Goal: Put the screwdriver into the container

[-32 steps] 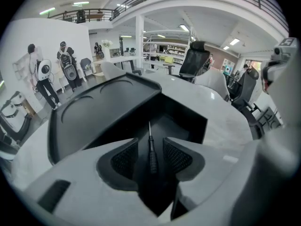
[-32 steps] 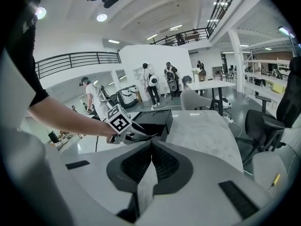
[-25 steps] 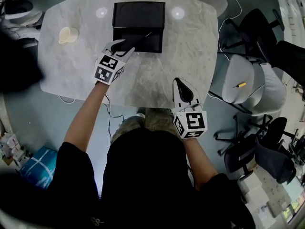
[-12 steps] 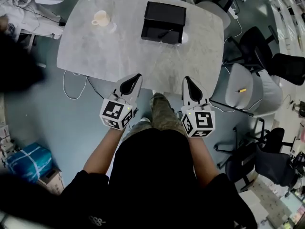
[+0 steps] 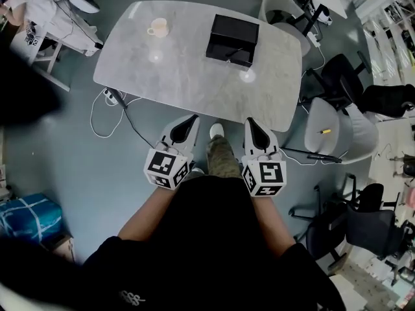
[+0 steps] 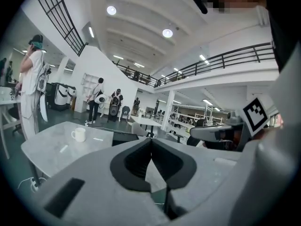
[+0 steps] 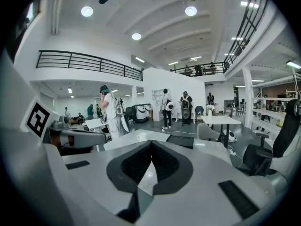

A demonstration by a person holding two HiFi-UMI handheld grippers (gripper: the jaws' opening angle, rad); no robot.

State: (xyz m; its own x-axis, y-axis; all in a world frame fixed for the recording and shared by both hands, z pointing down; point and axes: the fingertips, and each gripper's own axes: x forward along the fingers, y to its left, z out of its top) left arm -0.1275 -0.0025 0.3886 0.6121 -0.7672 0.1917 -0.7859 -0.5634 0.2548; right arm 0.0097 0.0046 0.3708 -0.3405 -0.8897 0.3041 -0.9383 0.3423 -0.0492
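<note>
The black container (image 5: 232,39) stands on the far right part of the grey marble table (image 5: 181,76). A thin dark screwdriver (image 5: 231,56) lies along the container's near side. Both grippers are held close to my body, over the floor and short of the table. My left gripper (image 5: 190,119) is shut with nothing between its jaws, which meet at the tips (image 6: 151,140). My right gripper (image 5: 249,122) is likewise shut and empty (image 7: 151,143). The container (image 6: 123,136) also shows low beyond the left jaws, and the same container (image 7: 180,141) beyond the right jaws.
A white cup (image 5: 157,27) stands on the table's far left. A cable (image 5: 120,112) trails over the floor left of me. Office chairs (image 5: 337,125) stand at the right, a blue bag (image 5: 26,214) lower left. People (image 6: 32,84) stand in the hall behind.
The left gripper was at the container with its jaws apart by the screwdriver; it has pulled back to my body and shut. I have stepped back, so the table sits farther off.
</note>
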